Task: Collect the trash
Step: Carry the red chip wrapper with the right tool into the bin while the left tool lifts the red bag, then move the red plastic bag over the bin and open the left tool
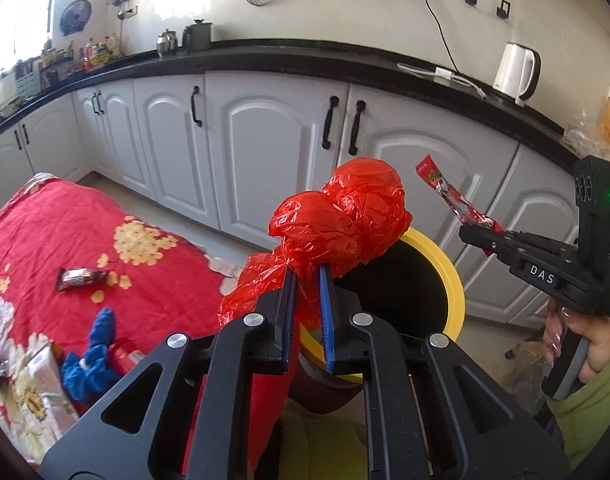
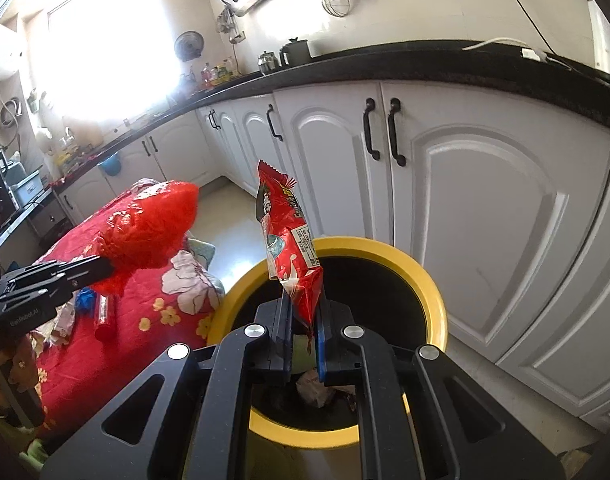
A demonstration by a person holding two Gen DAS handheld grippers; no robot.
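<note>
Left gripper (image 1: 307, 276) — your jaws clamp a crumpled red bag (image 1: 341, 216) at the bin's (image 1: 451, 276) yellow rim. Right gripper (image 2: 303, 312) pinches a red wrapper (image 2: 291, 240) upright over the bin mouth. Beyond, on the red floral cloth (image 1: 65, 220) — a dark wrapper (image 1: 79, 278), still uncollected.

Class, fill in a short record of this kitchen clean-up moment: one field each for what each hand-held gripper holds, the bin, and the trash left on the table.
left hand-held gripper: shut on a crumpled red plastic bag, beside the bin's rim
right hand-held gripper: shut on a red snack wrapper, above the bin
bin: yellow rim, dark inside, some trash already at the bottom
left on table: dark wrapper, blue glove
</note>
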